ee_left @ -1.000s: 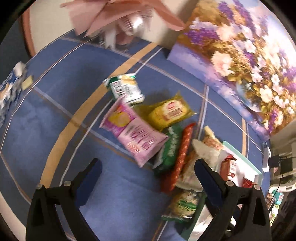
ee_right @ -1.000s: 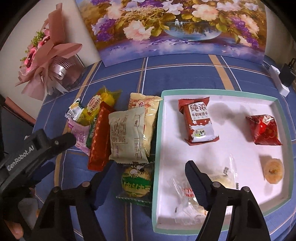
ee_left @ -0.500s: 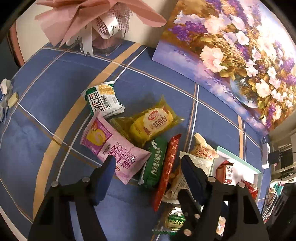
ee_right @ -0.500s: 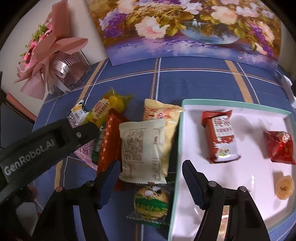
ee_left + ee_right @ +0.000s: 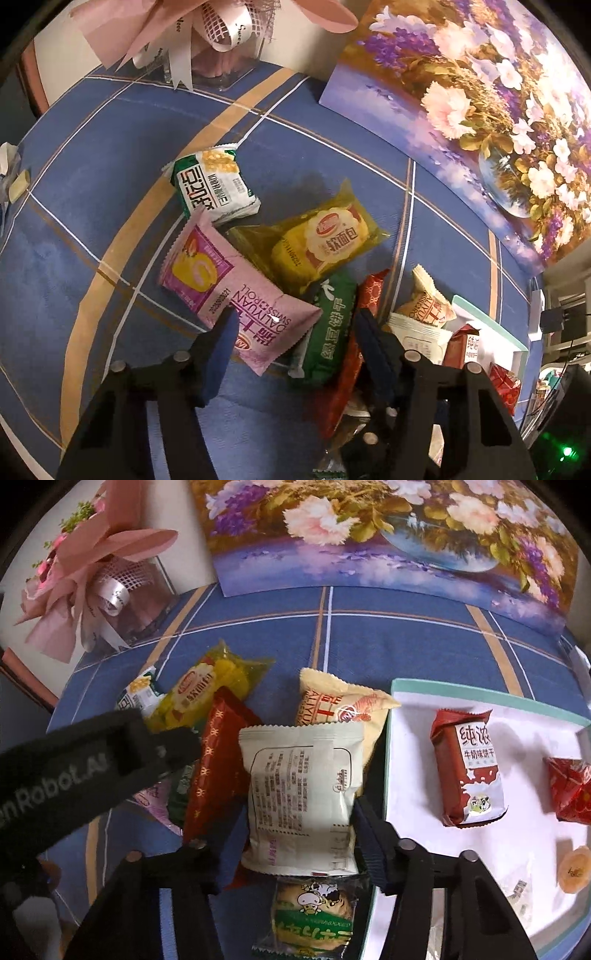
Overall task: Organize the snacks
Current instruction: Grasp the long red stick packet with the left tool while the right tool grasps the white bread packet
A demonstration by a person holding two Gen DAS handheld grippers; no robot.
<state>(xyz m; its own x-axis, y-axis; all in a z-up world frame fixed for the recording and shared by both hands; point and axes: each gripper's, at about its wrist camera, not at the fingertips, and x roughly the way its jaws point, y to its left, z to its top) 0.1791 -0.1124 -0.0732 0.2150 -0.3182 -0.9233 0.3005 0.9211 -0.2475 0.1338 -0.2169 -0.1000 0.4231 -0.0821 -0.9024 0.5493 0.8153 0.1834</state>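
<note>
Moved down and nearer to the snack pile since the earlier frames, both grippers, jaws narrowed. Left gripper (image 5: 295,332): jaws have just been closing, straddling the pink Swiss-roll packet (image 5: 236,299) and green packet (image 5: 330,328); pads not clearly pressing, so parted, nothing held. Right gripper (image 5: 299,834): jaws have just been closing around the white packet (image 5: 301,797), fingers at its two side edges; actual pinch hard to judge. Below it, round cookie packet (image 5: 314,919), partly hidden under the white one. Beside these, long red packet (image 5: 212,760), yellow bread packet (image 5: 325,240), beige packet (image 5: 340,705) half covered. Off right, white tray (image 5: 480,694), cut off by the frame, holding a red biscuit packet (image 5: 467,768). All on blue tablecloth (image 5: 92,184).
</note>
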